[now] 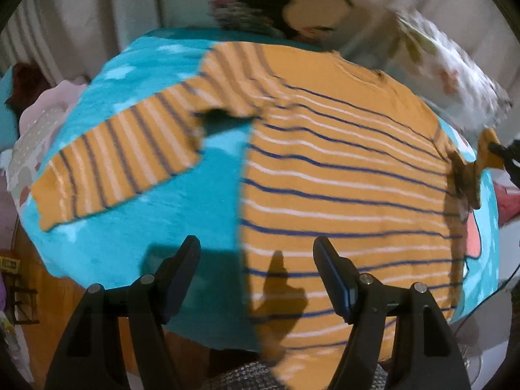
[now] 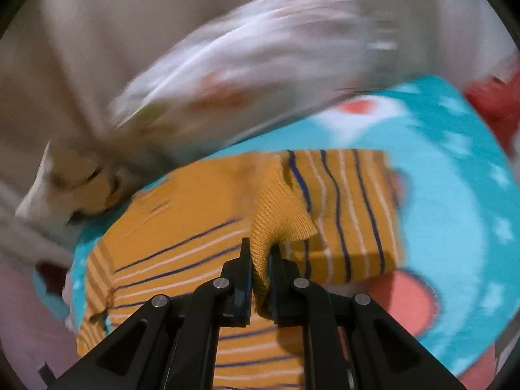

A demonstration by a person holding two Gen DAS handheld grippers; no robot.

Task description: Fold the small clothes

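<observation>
An orange long-sleeved shirt [image 1: 341,169] with blue and white stripes lies spread on a turquoise blanket [image 1: 136,234]. One sleeve [image 1: 120,159] stretches flat to the left. My left gripper [image 1: 256,243] hovers open above the shirt's lower left edge, nothing between its fingers. In the right wrist view my right gripper [image 2: 260,250] is shut on the ribbed cuff [image 2: 276,217] of the other sleeve [image 2: 344,214], which is lifted off the blanket and hangs over the shirt [image 2: 182,247]. In the left wrist view the right gripper shows only at the far right edge, holding the raised cuff [image 1: 487,149].
A white floral pillow [image 1: 448,65] lies beyond the shirt, blurred in the right wrist view [image 2: 247,65]. Pink and dotted clothes [image 1: 42,120] are heaped at the blanket's left edge. Something red [image 2: 494,100] sits at the far right. A wooden floor [image 1: 58,295] shows at lower left.
</observation>
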